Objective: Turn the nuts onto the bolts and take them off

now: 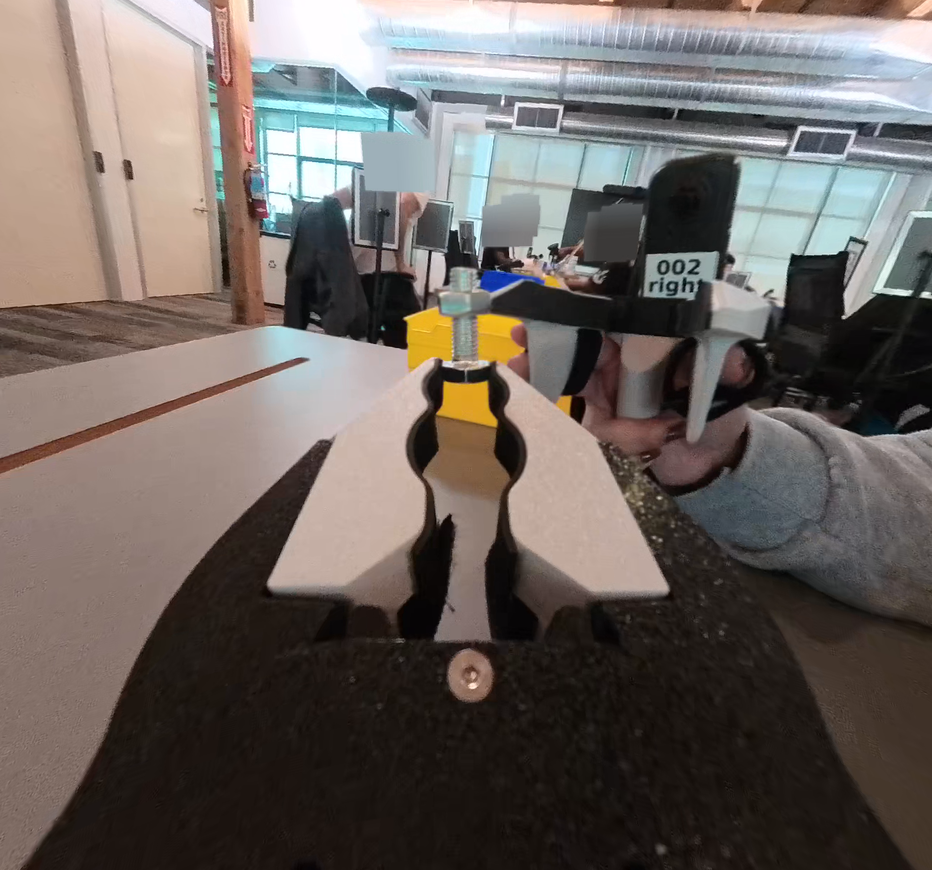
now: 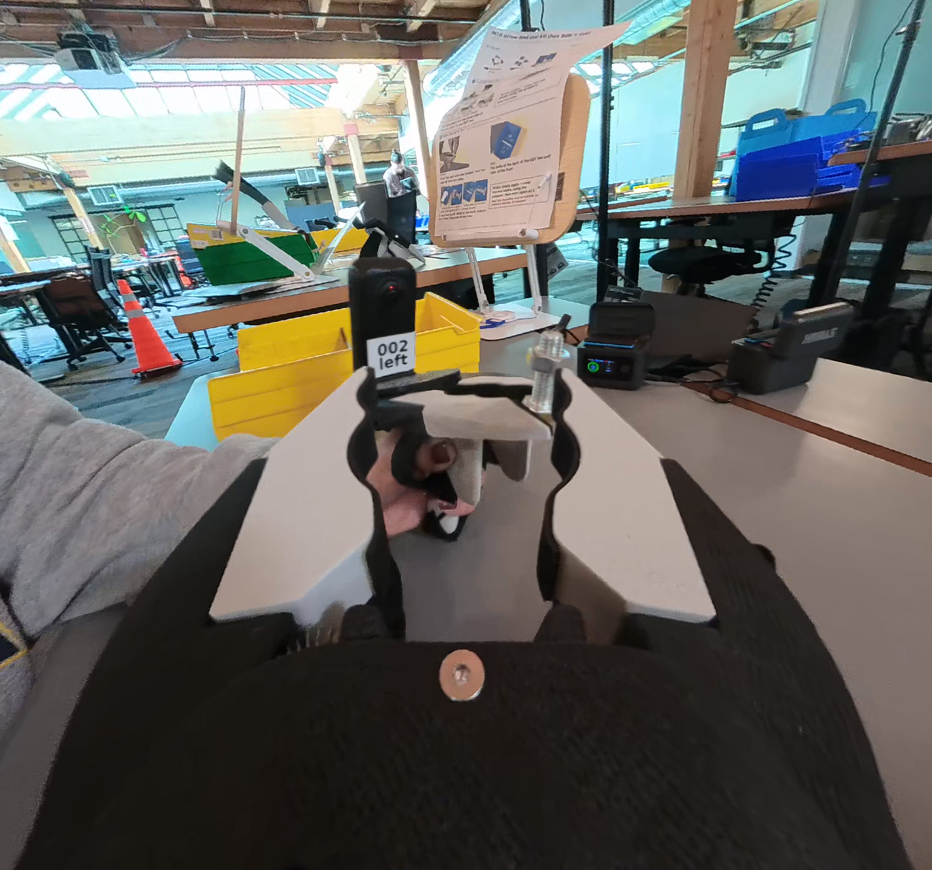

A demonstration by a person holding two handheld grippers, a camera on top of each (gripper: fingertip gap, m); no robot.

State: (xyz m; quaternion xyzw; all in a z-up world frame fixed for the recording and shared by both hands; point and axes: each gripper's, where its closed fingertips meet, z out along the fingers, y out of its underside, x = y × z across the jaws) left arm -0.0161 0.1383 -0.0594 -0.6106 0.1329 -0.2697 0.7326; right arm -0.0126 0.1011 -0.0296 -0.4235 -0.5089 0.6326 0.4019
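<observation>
The bolt (image 1: 464,321) is standing upright above the surface (image 1: 151,467), its head clamped between the tips of the left tool (image 1: 464,372); those tips are covering most of the head. The nut (image 1: 462,302) is sitting high on the thread, a short stub of bolt showing above it. The right tool (image 1: 497,302) is reaching in level from the right of the bolt, touching the nut. In the right wrist view its fingers (image 2: 605,467) are standing wide apart, their tips partly masking the bolt. Whether it is gripping the nut cannot be told. Behind the bolt a yellow bin (image 1: 428,341) is sitting, largely hidden.
</observation>
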